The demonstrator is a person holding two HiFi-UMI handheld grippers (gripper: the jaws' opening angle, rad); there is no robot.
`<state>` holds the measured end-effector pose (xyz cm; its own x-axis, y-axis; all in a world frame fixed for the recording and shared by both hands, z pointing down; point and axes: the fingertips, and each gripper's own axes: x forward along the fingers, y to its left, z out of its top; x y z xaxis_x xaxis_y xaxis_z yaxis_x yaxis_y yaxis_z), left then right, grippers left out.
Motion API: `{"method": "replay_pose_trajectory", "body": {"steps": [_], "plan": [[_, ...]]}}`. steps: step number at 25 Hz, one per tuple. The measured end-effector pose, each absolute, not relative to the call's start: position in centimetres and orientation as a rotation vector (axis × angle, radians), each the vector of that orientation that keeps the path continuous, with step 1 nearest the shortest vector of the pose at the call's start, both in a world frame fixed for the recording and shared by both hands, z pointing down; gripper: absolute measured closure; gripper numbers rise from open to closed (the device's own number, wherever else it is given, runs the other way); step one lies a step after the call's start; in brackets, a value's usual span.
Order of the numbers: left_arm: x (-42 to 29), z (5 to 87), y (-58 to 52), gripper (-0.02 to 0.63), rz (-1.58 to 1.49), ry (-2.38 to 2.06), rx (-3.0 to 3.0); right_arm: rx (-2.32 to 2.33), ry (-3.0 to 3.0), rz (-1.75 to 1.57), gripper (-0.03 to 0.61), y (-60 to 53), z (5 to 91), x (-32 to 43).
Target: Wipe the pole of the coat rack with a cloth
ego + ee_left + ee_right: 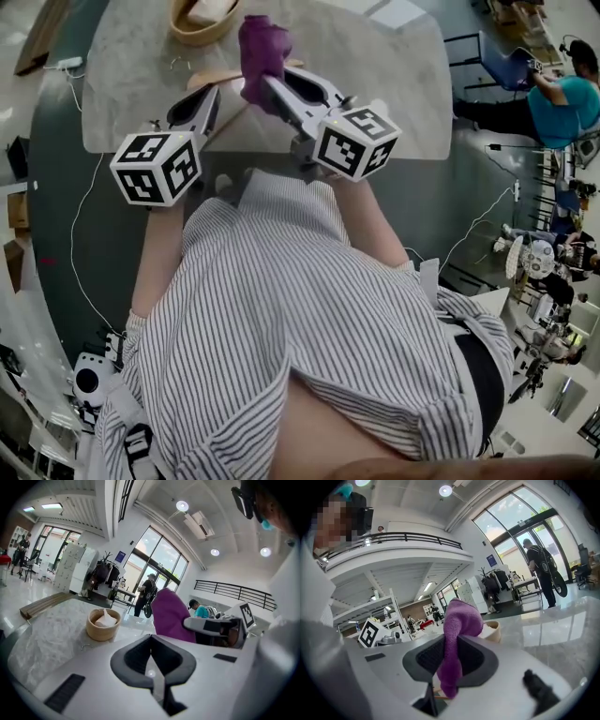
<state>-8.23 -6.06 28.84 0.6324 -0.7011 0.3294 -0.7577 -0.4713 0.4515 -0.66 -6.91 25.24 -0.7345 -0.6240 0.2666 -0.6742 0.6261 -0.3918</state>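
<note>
My right gripper [266, 82] is shut on a purple cloth [262, 42], held over the near edge of the marble table [375, 66]. In the right gripper view the cloth [457, 620] stands up between the jaws of the right gripper [450, 641] and droops over them. My left gripper [208, 96] sits just to the left, jaws together with nothing between them [151, 637]. From its camera the cloth [171, 616] and the right gripper [190, 623] appear close on the right. No coat rack pole shows near either gripper.
A wooden bowl [192, 33] with a tissue stands on the table's far side, also seen from the left gripper [103, 630]. A rack hung with dark coats [105, 571] stands far off by the windows. A person in teal [562, 103] sits at right.
</note>
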Motion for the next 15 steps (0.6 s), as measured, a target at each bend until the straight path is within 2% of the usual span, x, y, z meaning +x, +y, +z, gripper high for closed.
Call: {"method": "replay_pose_trajectory", "body": {"steps": [15], "plan": [[-5.9,28.6,-5.1,0.601,0.104,-1.186,2.229,0.986,-2.738,0.807,0.5,-6.9,26.6,-0.9]]}}
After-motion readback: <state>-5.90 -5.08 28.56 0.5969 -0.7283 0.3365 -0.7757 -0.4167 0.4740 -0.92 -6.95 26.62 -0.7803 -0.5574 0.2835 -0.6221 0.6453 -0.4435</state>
